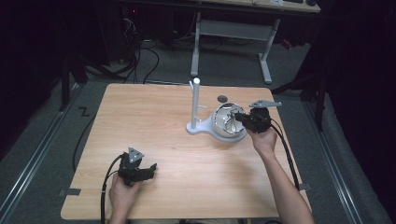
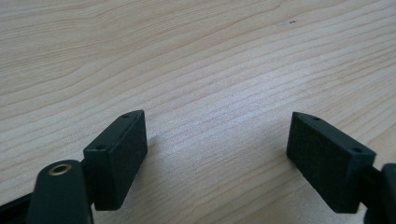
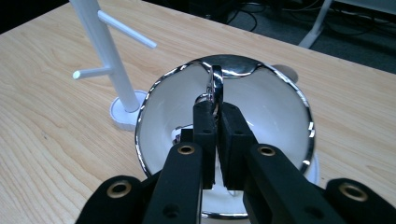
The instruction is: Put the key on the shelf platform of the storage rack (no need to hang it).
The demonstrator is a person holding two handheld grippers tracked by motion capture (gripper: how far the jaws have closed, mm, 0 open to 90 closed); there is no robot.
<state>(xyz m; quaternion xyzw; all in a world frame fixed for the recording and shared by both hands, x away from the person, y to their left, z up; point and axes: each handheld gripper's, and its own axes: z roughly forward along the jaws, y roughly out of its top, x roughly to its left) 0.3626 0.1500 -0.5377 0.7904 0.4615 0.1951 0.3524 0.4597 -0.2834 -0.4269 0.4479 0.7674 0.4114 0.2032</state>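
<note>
Right gripper [image 3: 217, 119]: jaws pinched on a metal ring [image 3: 216, 86] — held over the white bowl [image 3: 280, 100].
Left gripper [image 2: 217, 154]: wide, idle above the counter [image 2: 196, 56].
Stand [image 3: 105, 51]: just beside the bowl — nearer the right hand.

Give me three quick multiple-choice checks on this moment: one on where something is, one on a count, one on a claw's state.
1. Where does the white peg stand sit relative to the shiny bowl?
A. Left of it in the high view
B. Inside it
C. At the table's near edge

2. How many side pegs show on the stand's post in the right gripper view?
A. None
B. Two
C. Five

3. What state is the left claw in?
A. Shut on a ring
B. Open over bare wood
C. Shut on the stand

Answers: 1 A, the post rises just left of the bowl. 2 B, one long and one short peg branch off. 3 B, its jaws stand wide apart with only tabletop between.
</note>
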